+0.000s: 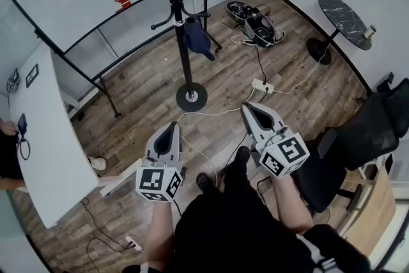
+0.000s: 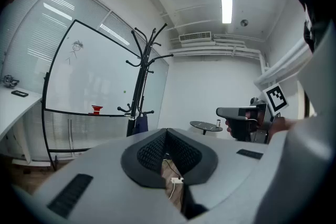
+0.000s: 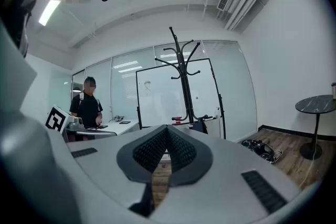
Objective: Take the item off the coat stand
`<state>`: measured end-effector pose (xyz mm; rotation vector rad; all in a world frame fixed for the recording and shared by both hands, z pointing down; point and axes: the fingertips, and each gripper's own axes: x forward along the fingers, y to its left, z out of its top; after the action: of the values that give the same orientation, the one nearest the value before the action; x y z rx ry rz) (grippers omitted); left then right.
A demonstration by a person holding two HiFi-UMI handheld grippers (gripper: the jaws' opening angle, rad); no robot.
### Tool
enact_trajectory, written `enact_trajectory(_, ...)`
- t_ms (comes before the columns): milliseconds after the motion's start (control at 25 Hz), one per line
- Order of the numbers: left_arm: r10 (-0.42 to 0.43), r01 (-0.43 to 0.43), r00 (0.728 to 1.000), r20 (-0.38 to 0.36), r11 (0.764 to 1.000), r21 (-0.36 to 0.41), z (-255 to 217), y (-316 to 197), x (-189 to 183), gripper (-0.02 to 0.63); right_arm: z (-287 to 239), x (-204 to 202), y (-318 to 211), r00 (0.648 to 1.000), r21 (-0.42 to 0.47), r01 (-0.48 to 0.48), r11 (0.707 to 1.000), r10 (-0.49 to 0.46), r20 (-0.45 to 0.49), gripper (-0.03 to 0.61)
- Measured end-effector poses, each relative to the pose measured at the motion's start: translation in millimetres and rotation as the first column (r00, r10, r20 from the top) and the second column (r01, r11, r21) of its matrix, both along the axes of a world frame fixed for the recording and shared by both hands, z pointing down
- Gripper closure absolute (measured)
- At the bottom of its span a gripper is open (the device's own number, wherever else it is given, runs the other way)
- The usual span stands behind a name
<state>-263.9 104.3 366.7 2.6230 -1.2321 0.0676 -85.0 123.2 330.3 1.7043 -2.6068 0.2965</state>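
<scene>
The black coat stand [image 1: 179, 16] rises from its round base on the wood floor, a good way ahead of both grippers. A dark blue item [image 1: 197, 39] hangs from one of its low hooks. It also shows as a dark blue item [image 2: 137, 124] beside the pole in the left gripper view, and as a dark blue item [image 3: 199, 126] in the right gripper view. My left gripper [image 1: 172, 127] is shut and holds nothing. My right gripper [image 1: 250, 109] points toward the stand's base, its jaws also together and bare.
A whiteboard on a black frame [image 1: 83, 35] stands behind the coat stand. A white table [image 1: 45, 150] lies at the left, a round dark table [image 1: 345, 19] at the far right, an office chair [image 1: 370, 131] near right. A power strip [image 1: 262, 85] and cables cross the floor. A person [image 3: 89, 107] stands by the table.
</scene>
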Motion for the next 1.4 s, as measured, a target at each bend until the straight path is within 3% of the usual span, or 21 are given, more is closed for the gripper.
enact_trajectory(520,0.0,0.0,1.0,-0.006,1.0,0.013,-4.8,-0.3,5.0,0.598,-3.7,-7.0,2.5,0.999,0.007,0.023,1.0,-0.023,-0.033,0.549)
enact_trajectory(760,0.012,-0.012,1.0,-0.013,1.0,0.004,-0.5,-0.5,12.1,0.598,-10.2,9.3,4.0,0.998,0.022,-0.027,0.999,0.026,0.065,0.549)
enact_trajectory(1000,0.008,-0.008,1.0,-0.006,1.0,-0.011,4.4,-5.7,34.3,0.598,-2.6,32.8,-0.5,0.999,0.01,-0.022,1.0,0.022,0.045,0.549)
enact_trajectory(1400,-0.061,0.062,0.998,0.032,0.998,-0.019,4.4,-35.2,101.9,0.598,7.9,92.3,-38.9,0.994,-0.007,0.105,0.994,-0.105,-0.02,0.549)
